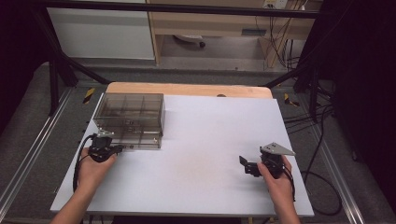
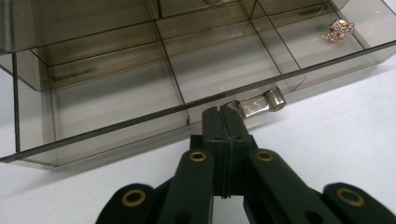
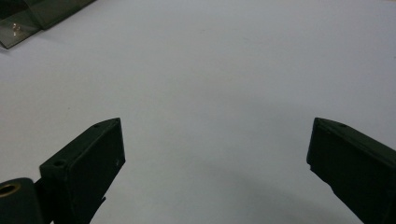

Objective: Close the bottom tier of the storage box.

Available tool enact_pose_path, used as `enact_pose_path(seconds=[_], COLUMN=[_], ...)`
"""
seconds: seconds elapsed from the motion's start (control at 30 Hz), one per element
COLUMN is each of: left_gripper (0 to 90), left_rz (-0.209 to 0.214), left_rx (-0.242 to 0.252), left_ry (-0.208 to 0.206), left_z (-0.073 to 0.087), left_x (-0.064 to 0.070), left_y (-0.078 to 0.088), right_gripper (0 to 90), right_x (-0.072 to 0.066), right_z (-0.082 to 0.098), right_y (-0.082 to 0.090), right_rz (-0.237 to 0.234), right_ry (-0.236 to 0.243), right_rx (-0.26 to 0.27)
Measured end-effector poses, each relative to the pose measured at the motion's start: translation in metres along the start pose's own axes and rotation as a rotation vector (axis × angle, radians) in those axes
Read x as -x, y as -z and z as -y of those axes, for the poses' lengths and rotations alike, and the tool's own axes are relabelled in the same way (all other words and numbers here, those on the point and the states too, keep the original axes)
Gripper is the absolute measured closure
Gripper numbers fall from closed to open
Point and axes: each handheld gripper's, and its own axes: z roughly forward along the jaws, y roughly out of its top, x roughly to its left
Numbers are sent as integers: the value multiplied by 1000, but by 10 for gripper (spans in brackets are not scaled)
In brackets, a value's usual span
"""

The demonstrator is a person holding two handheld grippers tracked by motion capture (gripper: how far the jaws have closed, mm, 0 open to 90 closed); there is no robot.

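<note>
The left claw [image 1: 117, 148] sits low on the white surface [image 1: 205, 140], near its left edge, with its jaws pressed fully together. In the left gripper view they meet at the small metal handle [image 2: 259, 103] on the front of the smoky transparent organizer box [image 1: 133, 116]; the tips touch the near end of that handle, though whether a tab is pinched between them cannot be told. Just beyond the tips runs the long front edge of a partly drawn drawer [image 2: 187, 70], divided into compartments. Up and to the right of the tips, in the far right compartment, lies a small sparkling brooch [image 2: 339, 30], well clear of the dividers around it. The box stands toward the back left of the surface, its left wall close to the surface's left edge.

To the right of the left claw the surface lies bare and flat as far as the right claw [image 1: 243, 162].

The right claw rests near the front right of the surface, jaws spread wide with nothing between them. In the right gripper view open white surface stretches ahead of its tips, and a corner of the box [image 3: 28, 18] shows far off at the upper left.
</note>
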Motion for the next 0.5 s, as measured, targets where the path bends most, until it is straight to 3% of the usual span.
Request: enact_pose_path(seconds=[0.1,0.3,0.5], left_gripper=[900,900,900], left_rz=[-25,4,2], left_rx=[23,16,26], left_ry=[-4,20,23], left_z=[-2,-3,-9], left_x=[0,-1,-1], left_y=[0,-4,-6], right_gripper=[44,40,42], right_x=[1,1,-1], right_z=[1,1,1], right_y=[-1,-3,-4], right_rz=[-4,-10,-4], right_ry=[-7,0,9], right_rx=[-15,-21,-28])
